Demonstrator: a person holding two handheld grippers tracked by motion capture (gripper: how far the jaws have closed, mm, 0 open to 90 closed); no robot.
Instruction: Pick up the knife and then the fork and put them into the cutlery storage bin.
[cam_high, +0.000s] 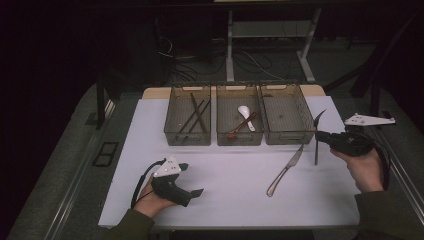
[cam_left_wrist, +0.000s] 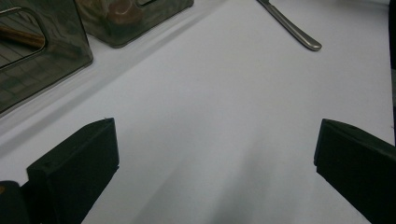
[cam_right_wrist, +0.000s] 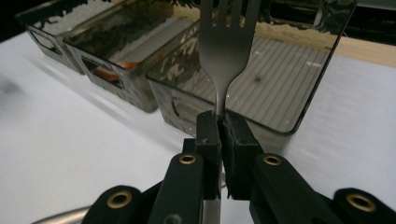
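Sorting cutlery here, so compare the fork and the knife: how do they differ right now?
The fork is clamped in the right tool, lifted off the table beside the right bin; the knife lies flat on the white table, untouched. The fork stands nearly upright, tines up; the knife lies diagonally. Both are plain metal.

Three bins (cam_high: 239, 120) are sitting in a row on the desk (cam_high: 230, 195); the knife (cam_high: 285, 170) is lying before the right one, the fork (cam_high: 317, 137) standing beside it.

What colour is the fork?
Shiny silver-grey metal. The fork shows best in the right gripper view, clamped between the fingers.
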